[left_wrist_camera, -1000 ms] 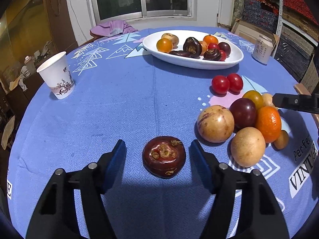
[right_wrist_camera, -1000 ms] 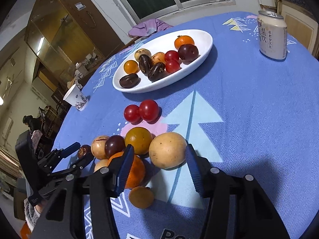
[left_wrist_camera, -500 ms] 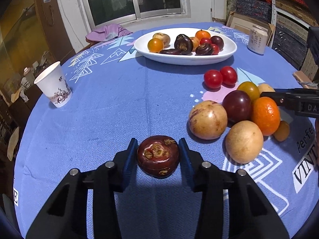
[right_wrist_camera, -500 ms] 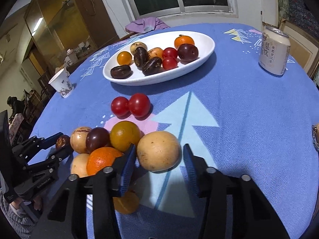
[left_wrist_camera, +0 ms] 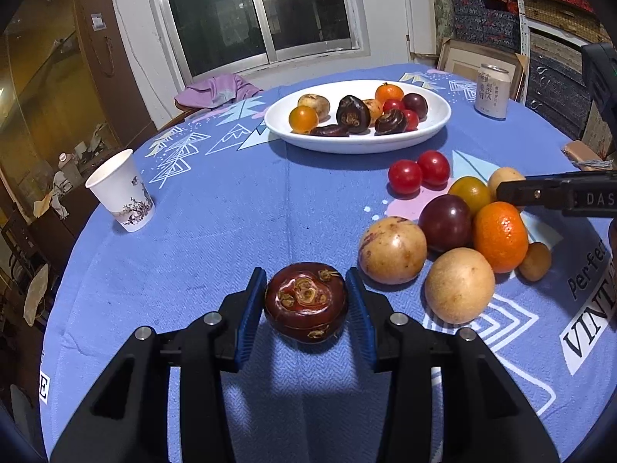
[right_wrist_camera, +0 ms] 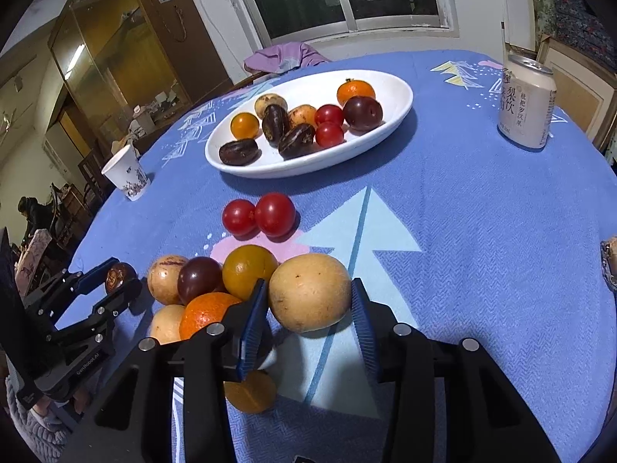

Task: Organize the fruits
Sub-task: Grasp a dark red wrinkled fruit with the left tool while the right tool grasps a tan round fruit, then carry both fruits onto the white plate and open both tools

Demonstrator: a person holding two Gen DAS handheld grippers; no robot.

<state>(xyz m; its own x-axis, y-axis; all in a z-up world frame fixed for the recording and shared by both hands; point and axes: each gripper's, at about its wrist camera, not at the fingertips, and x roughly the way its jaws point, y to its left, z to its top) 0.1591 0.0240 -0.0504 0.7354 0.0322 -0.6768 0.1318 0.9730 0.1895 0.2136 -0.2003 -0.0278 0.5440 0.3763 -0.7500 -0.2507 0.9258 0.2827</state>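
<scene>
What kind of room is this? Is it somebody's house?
Probably a lived-in home, maybe a dining room: a round table under a blue tablecloth, a white plate of fruit, a wooden glass-fronted cabinet and a window.

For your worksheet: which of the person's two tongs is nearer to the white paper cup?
Left. The left tongs, shut on the dark chestnut-like fruit, sit on the paper cup side of the table. The right tongs grip the tan round fruit beyond the fruit pile.

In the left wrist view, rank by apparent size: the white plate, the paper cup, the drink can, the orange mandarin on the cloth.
1. White plate
2. Paper cup
3. Orange mandarin and drink can look alike; the can stands farther off, so unranked.
</scene>
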